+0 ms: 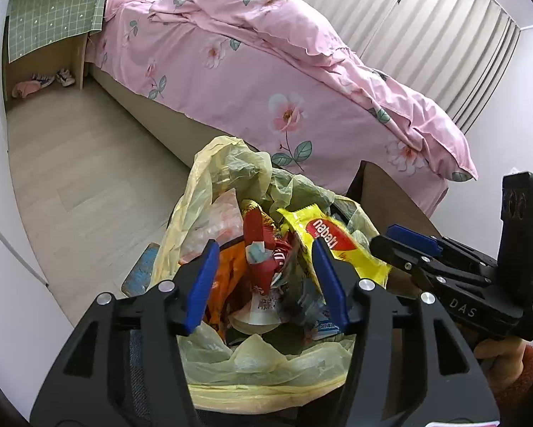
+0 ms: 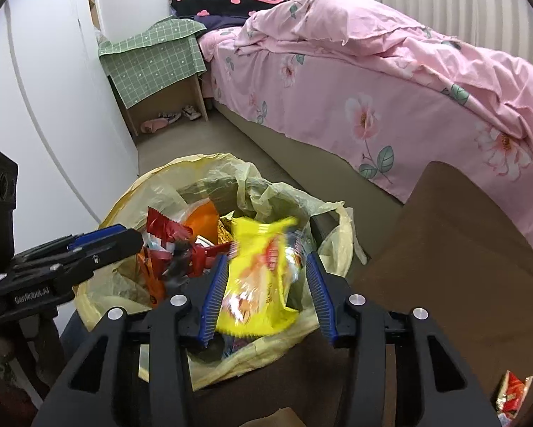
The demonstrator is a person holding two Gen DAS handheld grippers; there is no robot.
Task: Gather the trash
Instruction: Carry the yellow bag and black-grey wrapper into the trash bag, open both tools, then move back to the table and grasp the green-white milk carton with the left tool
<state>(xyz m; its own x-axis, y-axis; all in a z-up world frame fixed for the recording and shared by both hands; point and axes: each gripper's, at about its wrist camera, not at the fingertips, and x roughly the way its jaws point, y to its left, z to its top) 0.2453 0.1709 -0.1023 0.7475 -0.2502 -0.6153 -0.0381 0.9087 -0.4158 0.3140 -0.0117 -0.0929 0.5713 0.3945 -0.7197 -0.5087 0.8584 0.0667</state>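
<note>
I'm at the drop step: my right claw [image 2: 264,293] is spread wide, the yellow wrapper [image 2: 257,277] blurred between its fingers over the bin [image 2: 124,195]. My left claw [image 1: 263,281] hangs open, empty. Next, the red wrapper [image 2: 512,393] on the bench [image 2: 462,249].

one lined bin [image 2: 99,227], one yellow wrapper [image 2: 256,277], one bed [image 2: 391,106], two claws [image 1: 266,277] [image 2: 266,284].

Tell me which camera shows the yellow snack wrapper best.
The left wrist view: the yellow snack wrapper is sharp there, its red label readable, lying on top of the trash in the yellow bin bag. In the right wrist view it is motion-blurred, between the open right gripper's fingers.
</note>
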